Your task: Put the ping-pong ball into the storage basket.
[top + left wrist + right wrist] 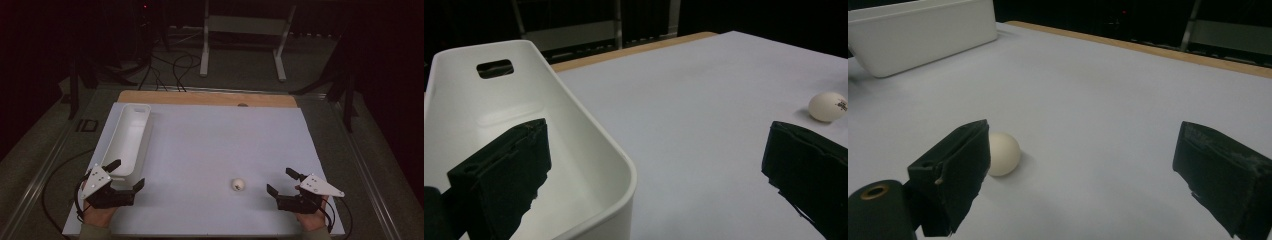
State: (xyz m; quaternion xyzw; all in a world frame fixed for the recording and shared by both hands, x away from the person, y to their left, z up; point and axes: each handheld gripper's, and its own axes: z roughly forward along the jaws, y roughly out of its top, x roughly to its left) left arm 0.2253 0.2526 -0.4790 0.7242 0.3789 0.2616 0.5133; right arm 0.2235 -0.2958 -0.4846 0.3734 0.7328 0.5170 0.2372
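White ball [238, 184] rests on the white table sheet [210, 150], near the right gripper [283, 183] and to its left, not touching. Right gripper's jaws spread wide, nothing between them; in the right gripper view the ball [1003, 153] sits partly hidden behind one jaw. Left gripper [128, 175] also gapes, one jaw over the white bin [127, 137]. Small dark print on the ball [828, 106], unreadable.
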